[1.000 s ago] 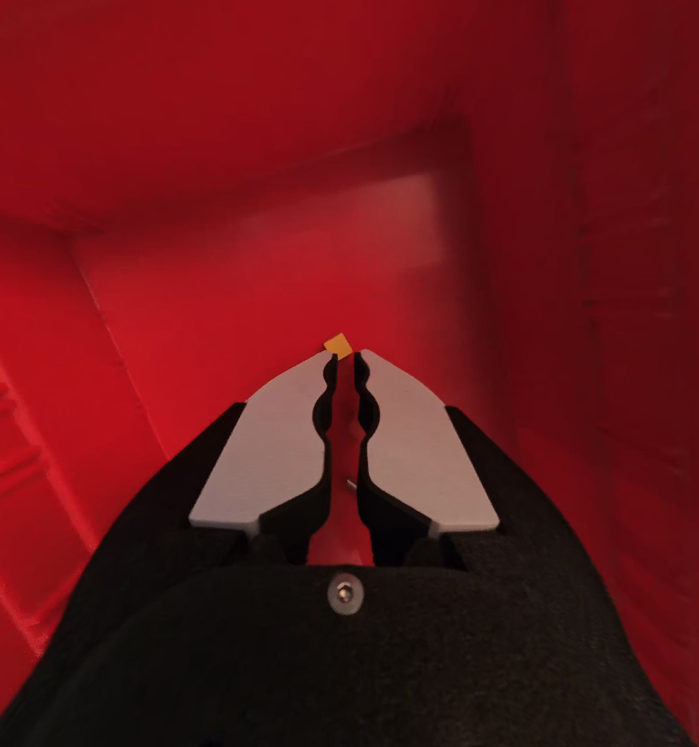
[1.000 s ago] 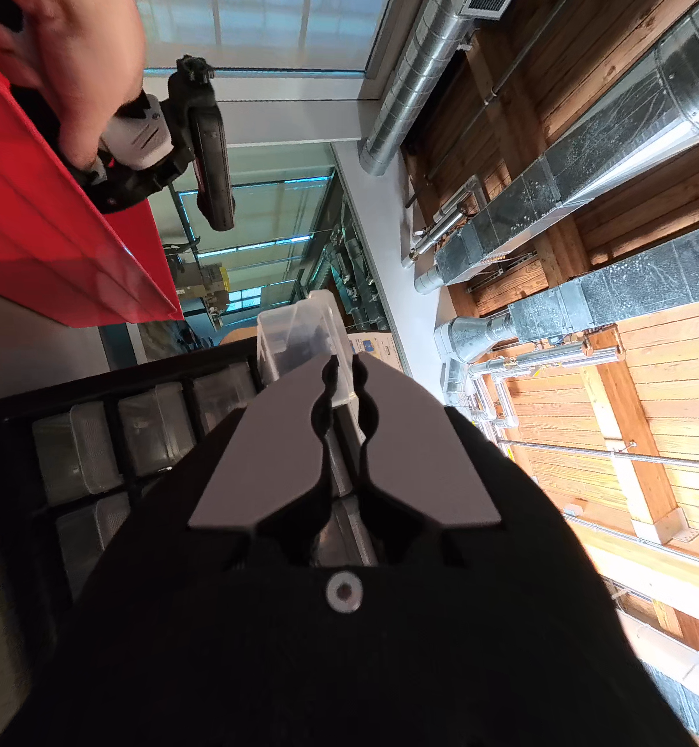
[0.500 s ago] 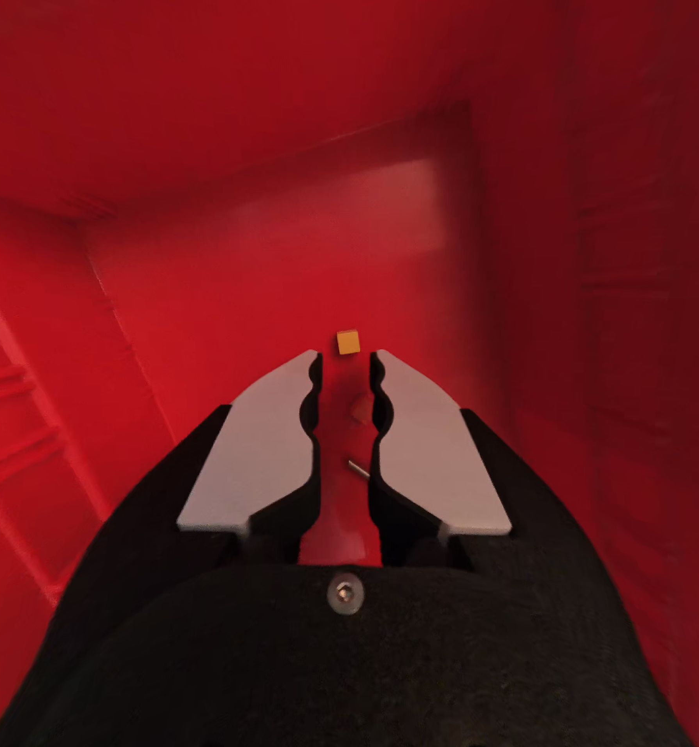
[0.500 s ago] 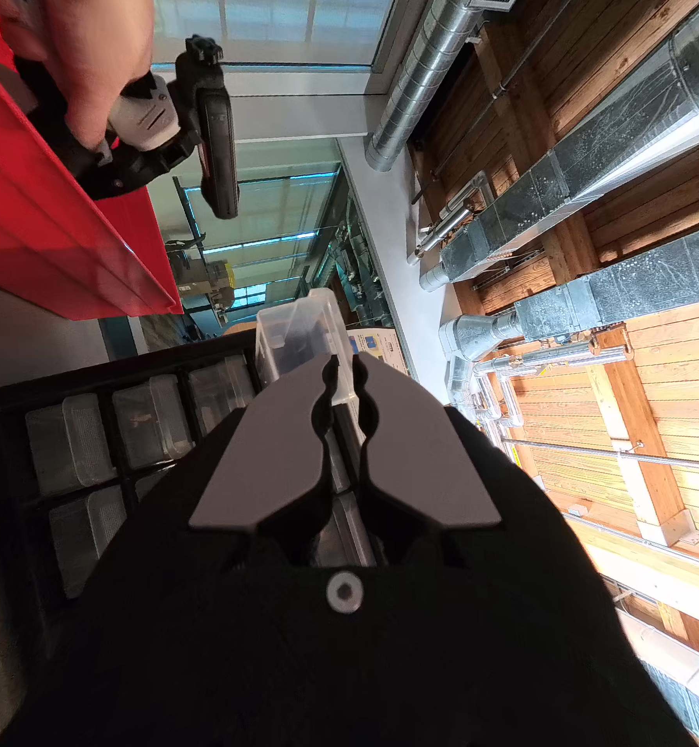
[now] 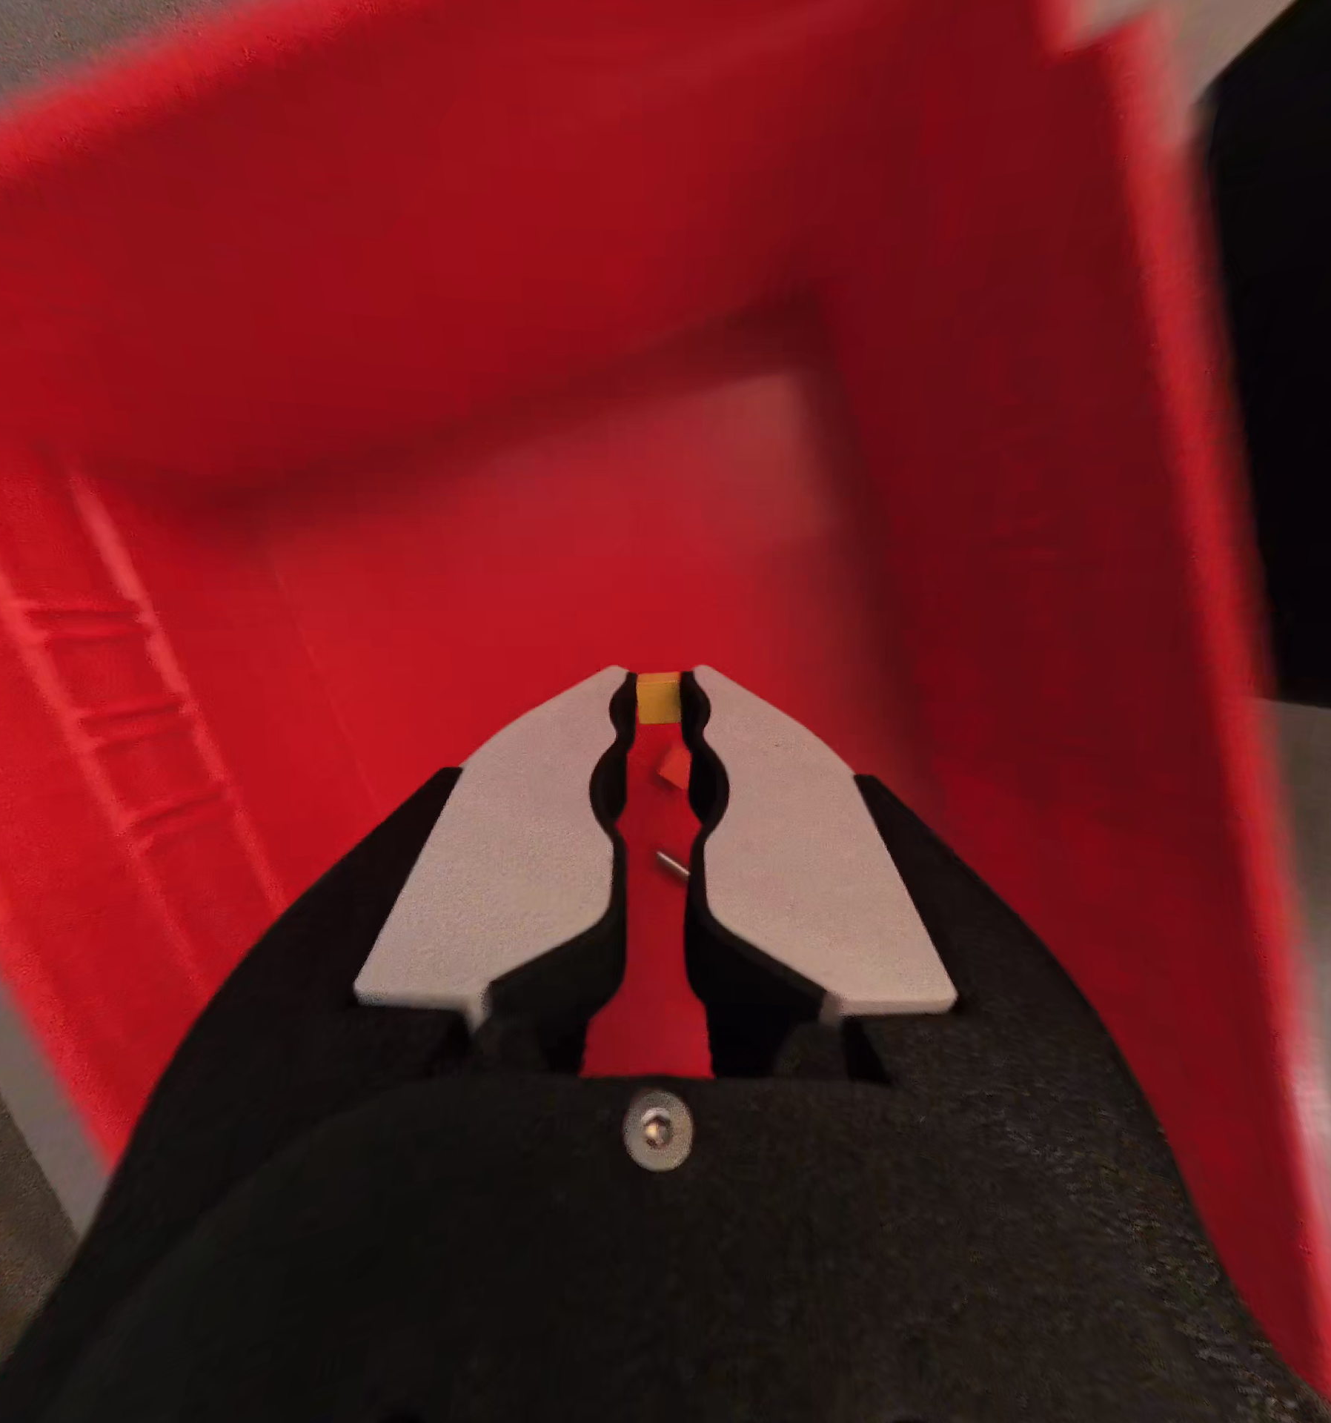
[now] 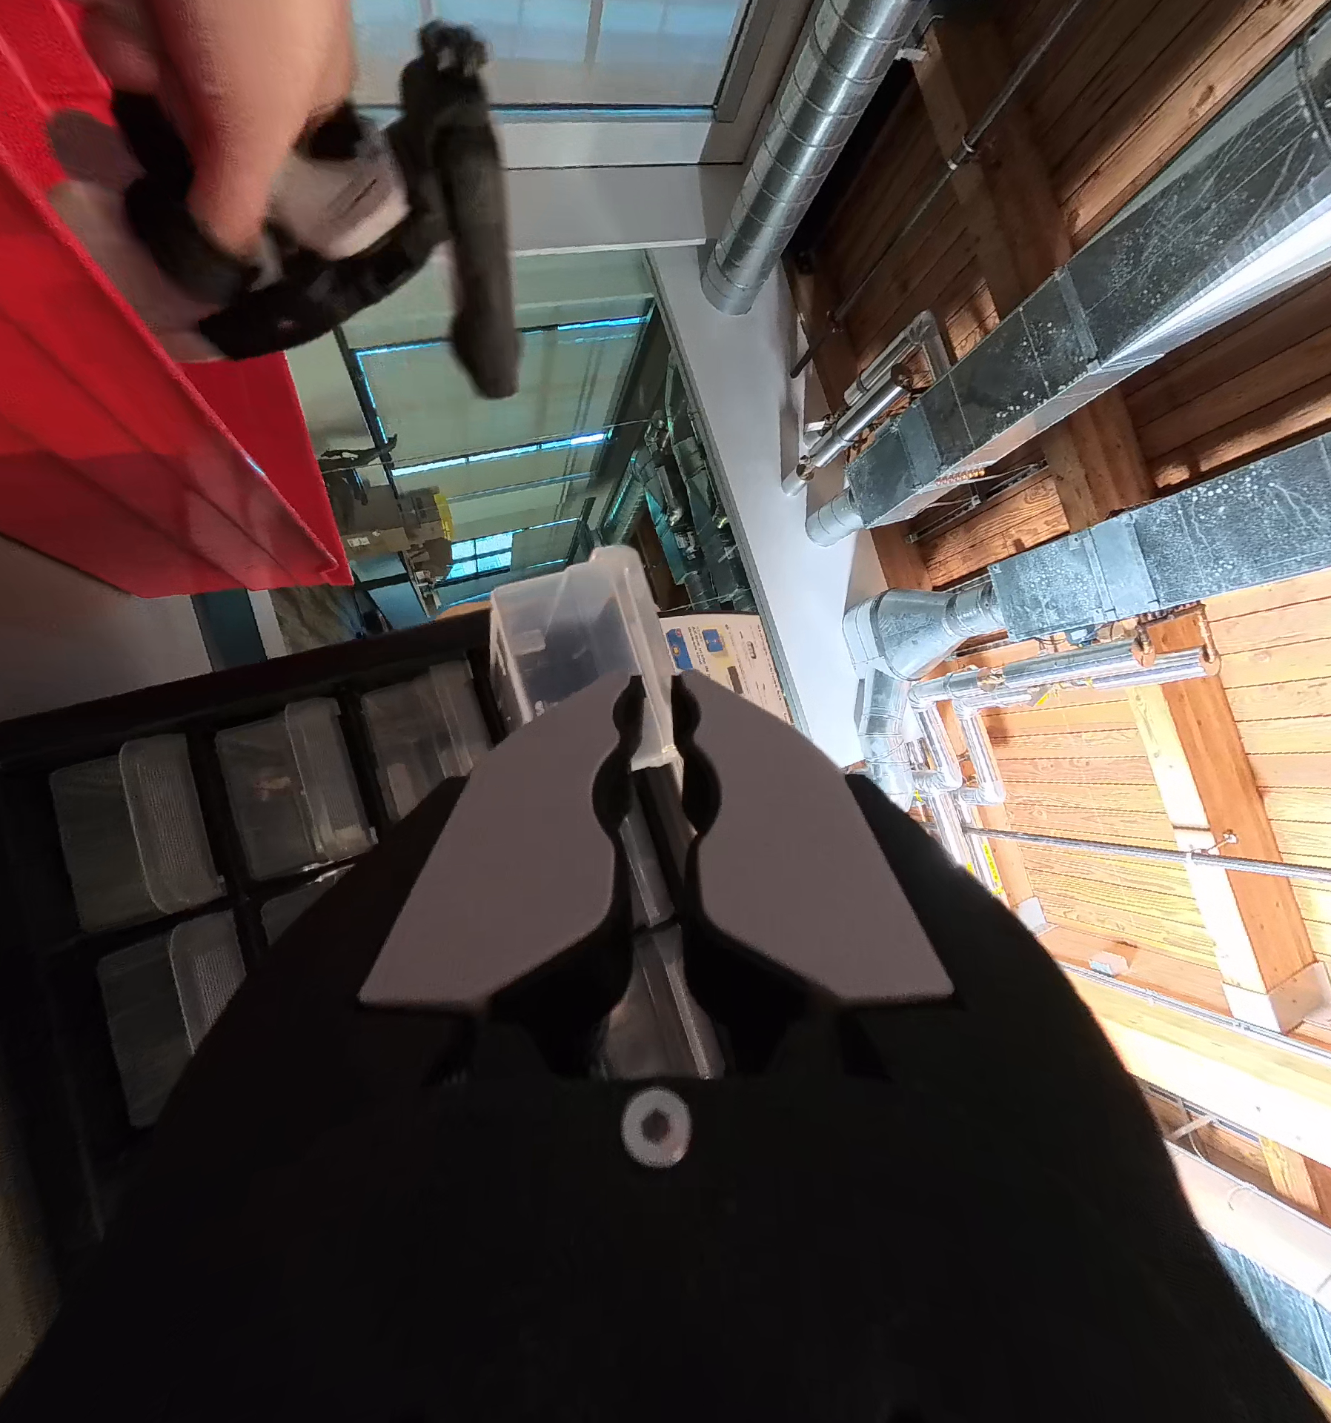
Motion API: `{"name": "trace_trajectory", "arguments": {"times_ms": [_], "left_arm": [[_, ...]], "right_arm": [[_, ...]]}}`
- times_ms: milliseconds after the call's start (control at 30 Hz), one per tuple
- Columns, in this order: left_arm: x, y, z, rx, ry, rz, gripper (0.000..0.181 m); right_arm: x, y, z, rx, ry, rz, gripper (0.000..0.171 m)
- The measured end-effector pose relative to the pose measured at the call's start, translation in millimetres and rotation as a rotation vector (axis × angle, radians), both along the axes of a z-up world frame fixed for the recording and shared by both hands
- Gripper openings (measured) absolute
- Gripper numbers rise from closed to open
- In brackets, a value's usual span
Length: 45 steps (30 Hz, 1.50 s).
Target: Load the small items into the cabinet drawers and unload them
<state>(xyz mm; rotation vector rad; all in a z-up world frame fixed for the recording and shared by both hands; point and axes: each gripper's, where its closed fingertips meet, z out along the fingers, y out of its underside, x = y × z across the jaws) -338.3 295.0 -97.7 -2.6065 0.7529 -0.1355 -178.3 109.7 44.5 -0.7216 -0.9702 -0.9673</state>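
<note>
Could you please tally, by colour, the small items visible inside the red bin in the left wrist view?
Yellow: 1, the cube between the left gripper tips
Orange: 1, the block on the red bin floor
Silver: 1, the pin
Total: 3

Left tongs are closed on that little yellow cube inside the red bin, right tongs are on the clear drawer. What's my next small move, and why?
Probably lift the left tongs straight out of the red bin. The yellow cube sits pinched between their tips, so the pick looks done. The right tongs grip the clear drawer, pulled out of the black cabinet and ready for it.
</note>
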Motion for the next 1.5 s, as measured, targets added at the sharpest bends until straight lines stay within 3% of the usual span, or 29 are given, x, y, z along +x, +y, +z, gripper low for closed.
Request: {"name": "trace_trajectory", "arguments": {"times_ms": [67,167,267,400,567,867,1233,1400,1500], "left_arm": [[20,-15,52,0.089,-0.138,-0.051,0.011],[69,-67,140,0.256,-0.385,-0.264,0.011],[112,-132,182,0.339,-0.476,-0.527,0.01],[148,-167,176,0.317,-0.314,-0.731,0.011],[176,-155,151,0.211,0.042,-0.901,0.011],[175,-144,113,0.021,0.384,-1.031,0.011],[183,-147,111,-0.038,0.327,-1.084,0.016],[182,-143,125,0.044,0.249,-1.045,0.022],[179,-151,149,0.172,0.094,-0.978,0.017]], "right_arm": [[2,-1,0,0.007,0.004,0.001,0.007],[2,-1,-1,0.015,-0.001,0.006,0.007],[2,0,-3,0.02,-0.011,0.002,0.007],[5,2,-3,0.012,0.002,0.006,0.007],[4,3,-2,0.019,-0.008,0.007,0.007],[4,1,-1,0.019,-0.013,0.013,0.007],[7,2,-3,0.007,-0.012,0.012,0.007],[7,3,-4,0.001,-0.016,0.009,0.008],[7,4,-4,-0.006,-0.016,0.008,0.008]]}}
